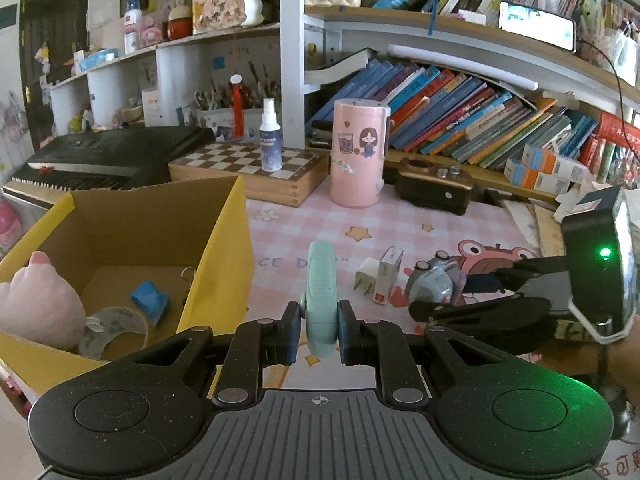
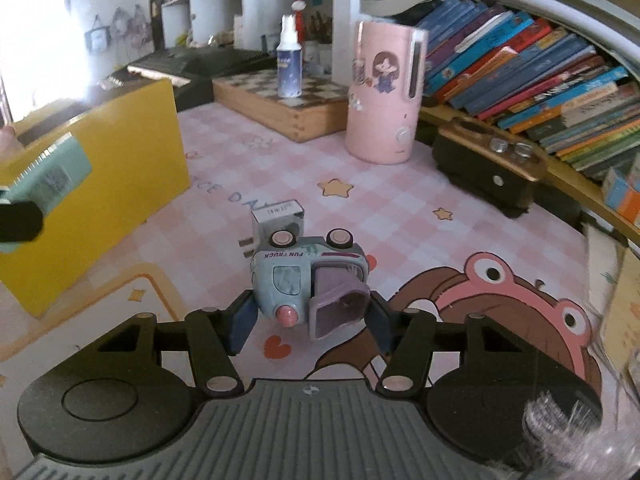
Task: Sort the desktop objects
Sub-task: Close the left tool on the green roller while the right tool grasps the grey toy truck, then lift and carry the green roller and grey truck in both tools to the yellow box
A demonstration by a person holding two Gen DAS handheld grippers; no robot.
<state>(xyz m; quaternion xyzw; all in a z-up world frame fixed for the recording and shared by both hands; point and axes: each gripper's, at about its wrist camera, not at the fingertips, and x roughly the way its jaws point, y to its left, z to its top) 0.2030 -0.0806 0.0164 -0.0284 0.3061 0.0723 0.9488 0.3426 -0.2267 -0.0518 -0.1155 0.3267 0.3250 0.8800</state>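
Left tongs (image 1: pixel 319 330) pinching upright mint comb (image 1: pixel 320 280), yellow box (image 1: pixel 224 248) at ten o'clock; right tongs (image 2: pixel 312 320) spread around toy truck (image 2: pixel 308 276).

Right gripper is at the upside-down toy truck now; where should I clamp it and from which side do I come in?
Clamp the toy truck across its two long body sides, coming in low from its near end, as the right gripper is already lined up. It lies wheels-up, so the flat blue flank makes a fair pad seat. The protruding purple bin on the right may skew the grip, so close slowly.
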